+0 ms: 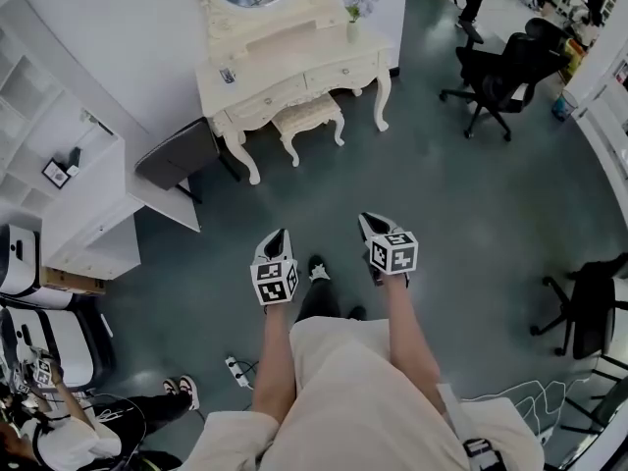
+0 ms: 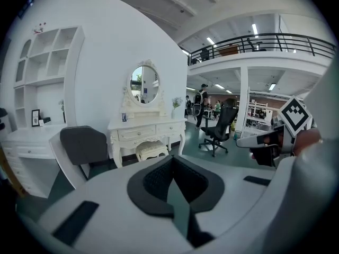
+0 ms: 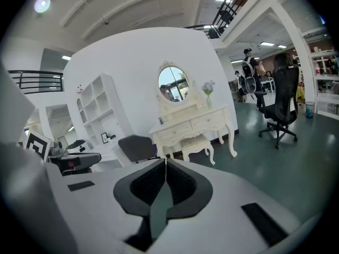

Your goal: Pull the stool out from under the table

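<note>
Head view: the stool (image 1: 308, 119) is seen tucked under the table (image 1: 294, 72), untouched; both the left gripper (image 1: 276, 246) and right gripper (image 1: 378, 230) are closed, empty, well apart from it.

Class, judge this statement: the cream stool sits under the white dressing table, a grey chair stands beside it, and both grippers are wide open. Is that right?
No: the left gripper and right gripper are shut, jaws together on nothing, as each gripper view shows. The stool under the dressing table and the grey chair beside it are as stated.
</note>
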